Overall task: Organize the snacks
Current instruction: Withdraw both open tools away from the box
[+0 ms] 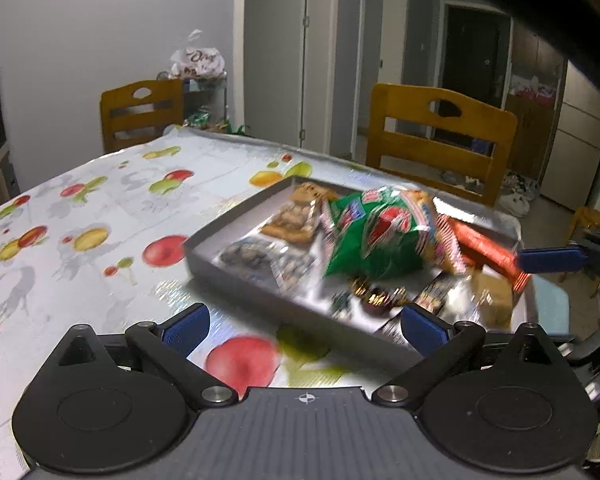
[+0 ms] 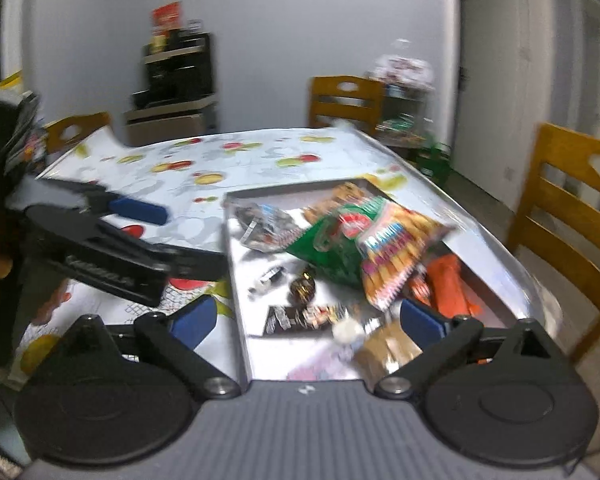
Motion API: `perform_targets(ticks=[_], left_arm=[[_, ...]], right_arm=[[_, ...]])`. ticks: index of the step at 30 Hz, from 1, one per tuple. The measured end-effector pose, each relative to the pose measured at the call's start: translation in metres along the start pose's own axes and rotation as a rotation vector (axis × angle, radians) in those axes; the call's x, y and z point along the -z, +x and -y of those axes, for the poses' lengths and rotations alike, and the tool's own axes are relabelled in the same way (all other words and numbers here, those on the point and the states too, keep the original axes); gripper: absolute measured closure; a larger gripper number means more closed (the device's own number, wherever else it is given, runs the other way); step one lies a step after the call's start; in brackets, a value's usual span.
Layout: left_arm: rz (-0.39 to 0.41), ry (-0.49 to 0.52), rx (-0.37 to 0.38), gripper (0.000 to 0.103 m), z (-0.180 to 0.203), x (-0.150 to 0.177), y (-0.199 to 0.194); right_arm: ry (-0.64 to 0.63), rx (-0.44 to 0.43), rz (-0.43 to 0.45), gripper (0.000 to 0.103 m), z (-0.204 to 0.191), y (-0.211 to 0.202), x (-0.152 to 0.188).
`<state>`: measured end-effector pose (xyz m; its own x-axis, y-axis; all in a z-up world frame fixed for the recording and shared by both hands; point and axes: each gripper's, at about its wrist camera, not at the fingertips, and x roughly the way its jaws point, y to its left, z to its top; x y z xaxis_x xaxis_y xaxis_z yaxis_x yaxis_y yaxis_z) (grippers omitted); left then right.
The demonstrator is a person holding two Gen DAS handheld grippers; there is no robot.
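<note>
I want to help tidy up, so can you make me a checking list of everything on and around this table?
Surface: table under a fruit-print tablecloth, mostly bare.
Job's things: grey tray at the table's right end holds a green snack bag, a striped packet, an orange packet, nut packets and small sweets, piled loosely.
Clutter: nothing seen on the cloth outside the tray.
Grippers: left gripper open, empty, near the tray's edge; right gripper open, empty, over the tray.
Cables: nothing seen.
Surroundings: wooden chairs, a shelf unit, doors, a bag on a stand.
</note>
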<state>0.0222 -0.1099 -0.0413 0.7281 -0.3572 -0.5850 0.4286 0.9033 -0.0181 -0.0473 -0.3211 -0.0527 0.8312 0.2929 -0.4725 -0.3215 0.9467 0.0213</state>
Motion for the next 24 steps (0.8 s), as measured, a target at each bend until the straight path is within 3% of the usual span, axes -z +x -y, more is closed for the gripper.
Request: perform_targets(ticks=[6,15,24], left_arm=[[-0.040,0.052,0.006,0.000,-0.012,0.024,-0.004],[-0.070,0.101,0.010,0.000,-0.015,0.045,0.010],[-0.097,0.083,0.073,0.000,-0.009,0.042,0.028]], right_arm=[[0.094,0.090,-0.037,0.001,-0.025,-0.018,0.030],[0.232,0.220,-0.165,0.001,-0.038,0.003,0.049],[0.205,0.315,-0.171,0.001,-0.052,0.019,0.051]])
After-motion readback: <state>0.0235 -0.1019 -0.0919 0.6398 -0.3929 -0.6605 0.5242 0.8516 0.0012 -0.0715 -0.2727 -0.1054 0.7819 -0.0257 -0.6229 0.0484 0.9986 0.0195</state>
